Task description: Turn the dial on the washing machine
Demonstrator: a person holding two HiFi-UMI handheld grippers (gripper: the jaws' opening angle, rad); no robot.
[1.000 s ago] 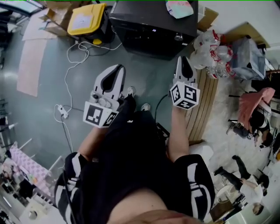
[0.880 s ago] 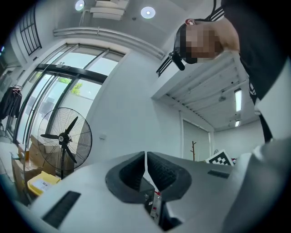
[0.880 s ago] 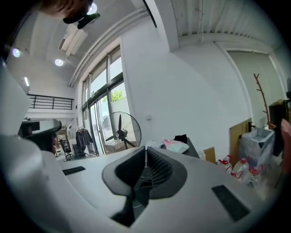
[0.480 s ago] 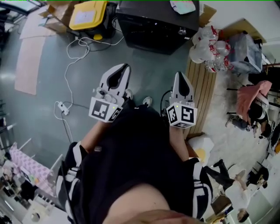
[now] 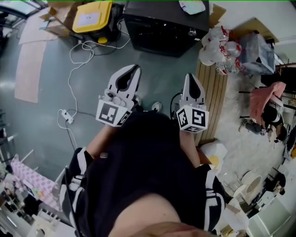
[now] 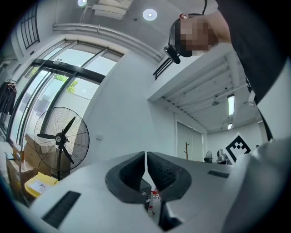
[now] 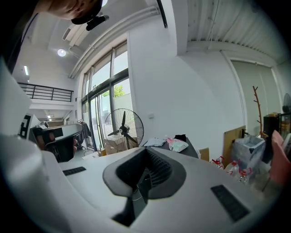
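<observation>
The black washing machine [image 5: 166, 25] stands on the floor at the top of the head view, with a small silver dial [image 5: 192, 32] near its front right corner. A light cloth [image 5: 193, 6] lies on its top. Both grippers are held in front of the person's body, well short of the machine. My left gripper [image 5: 135, 69] is shut with nothing between its jaws, and its pads meet at the left gripper [image 6: 145, 157]. My right gripper [image 5: 192, 77] is also shut and empty, seen again as the right gripper [image 7: 145, 152]. The machine's dark top [image 7: 193, 148] lies beyond it.
A yellow-lidded box [image 5: 91, 18] sits left of the machine. A white cable with a power strip [image 5: 67, 118] trails over the grey floor. Water bottles [image 5: 217, 55] and a wooden board [image 5: 215, 102] lie at the right. A standing fan [image 7: 122, 129] is by the windows.
The right gripper has drawn back from the machine toward the body, and the left has risen a little. The machine now sits higher in the head view.
</observation>
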